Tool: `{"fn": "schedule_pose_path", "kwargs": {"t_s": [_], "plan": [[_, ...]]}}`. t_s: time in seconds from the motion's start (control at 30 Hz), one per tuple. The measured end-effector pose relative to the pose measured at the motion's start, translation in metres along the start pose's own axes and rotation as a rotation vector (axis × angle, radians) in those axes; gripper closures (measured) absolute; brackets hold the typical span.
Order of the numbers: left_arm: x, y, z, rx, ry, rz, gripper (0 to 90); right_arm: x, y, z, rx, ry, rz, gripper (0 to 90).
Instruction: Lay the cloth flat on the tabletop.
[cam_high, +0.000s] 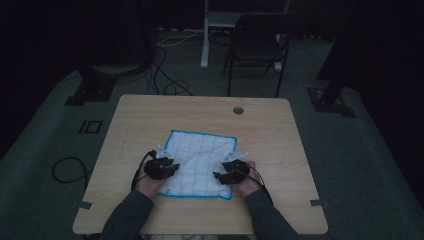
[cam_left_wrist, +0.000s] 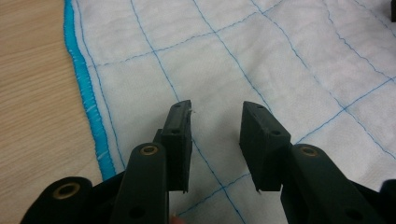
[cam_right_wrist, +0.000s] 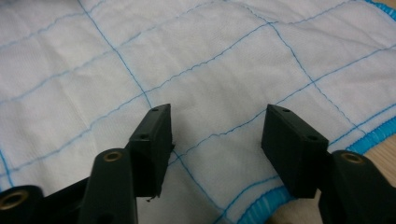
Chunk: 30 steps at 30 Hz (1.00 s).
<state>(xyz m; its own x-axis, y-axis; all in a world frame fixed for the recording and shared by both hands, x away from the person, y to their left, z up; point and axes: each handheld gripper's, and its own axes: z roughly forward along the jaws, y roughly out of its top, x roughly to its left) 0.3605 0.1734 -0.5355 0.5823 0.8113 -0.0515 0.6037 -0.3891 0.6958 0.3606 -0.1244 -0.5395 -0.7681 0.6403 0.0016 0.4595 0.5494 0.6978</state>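
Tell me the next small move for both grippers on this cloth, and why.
Probably lower both and close the jaws on the near corners. The left gripper and right gripper hover open over the flat white cloth, near its blue hem, with nothing gripped yet.

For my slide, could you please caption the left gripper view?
Left tool, open, poised above the white blue-stitched cloth near its blue hem on the wooden table.
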Motion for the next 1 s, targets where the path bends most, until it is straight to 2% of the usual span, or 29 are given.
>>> {"fn": "schedule_pose_path", "kwargs": {"t_s": [0.6,0.8,0.87,1.0], "plan": [[-0.019,-0.012,-0.004,-0.034,-0.085,-0.009,61.0,-0.013,-0.025,-0.021,-0.021,-0.036,0.029,40.6],[-0.022,-0.013,-0.004,-0.043,-0.090,0.003,58.2,-0.013,-0.031,-0.024,-0.037,-0.039,0.036,40.6],[-0.024,-0.012,-0.004,-0.038,-0.080,0.028,57.0,-0.012,-0.032,-0.025,-0.039,-0.040,0.037,40.8],[-0.025,-0.012,-0.005,-0.039,-0.067,0.030,56.8,-0.012,-0.035,-0.027,-0.044,-0.041,0.037,40.9]]}}
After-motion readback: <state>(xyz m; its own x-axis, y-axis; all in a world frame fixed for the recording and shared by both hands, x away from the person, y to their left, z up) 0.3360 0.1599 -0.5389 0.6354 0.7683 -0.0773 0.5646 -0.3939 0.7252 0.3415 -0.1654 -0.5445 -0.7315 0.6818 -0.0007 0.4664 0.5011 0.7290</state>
